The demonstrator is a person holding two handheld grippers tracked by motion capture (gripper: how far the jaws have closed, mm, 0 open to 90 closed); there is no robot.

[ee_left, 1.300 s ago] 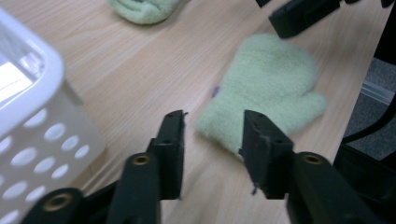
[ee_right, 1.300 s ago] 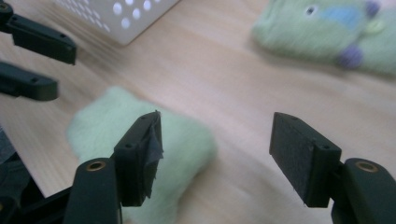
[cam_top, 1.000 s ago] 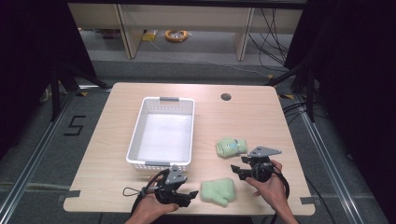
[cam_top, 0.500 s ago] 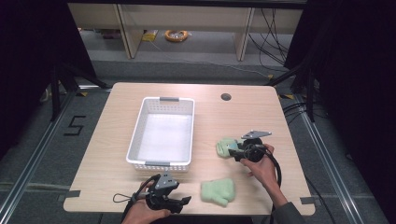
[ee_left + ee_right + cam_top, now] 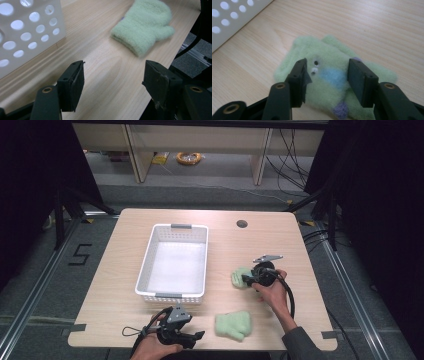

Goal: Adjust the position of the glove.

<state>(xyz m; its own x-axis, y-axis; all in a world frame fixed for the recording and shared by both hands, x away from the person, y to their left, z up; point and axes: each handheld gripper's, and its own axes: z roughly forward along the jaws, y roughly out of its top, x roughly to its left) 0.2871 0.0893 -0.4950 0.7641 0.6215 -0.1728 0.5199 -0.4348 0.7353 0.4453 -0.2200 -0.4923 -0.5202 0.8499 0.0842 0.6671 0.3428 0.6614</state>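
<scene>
Right tongs (image 5: 327, 80) have been closing over the patched green mitten (image 5: 329, 75) – not yet pinching – left tongs (image 5: 112, 85) wide, empty.

Right gripper (image 5: 246, 280) moved off the spot beside the near mitten (image 5: 233, 325), went up-table and slightly left to the far mitten (image 5: 241, 276). It's now down over that mitten, jaws straddling the patterned face in the right gripper view (image 5: 329, 75). Its jaws have just been closing, mitten between them, pads not clearly pressing yet. Left gripper (image 5: 196, 338) slid back toward the table's near edge, away from the basket (image 5: 172, 296); jaws a bit wider apart.
</scene>
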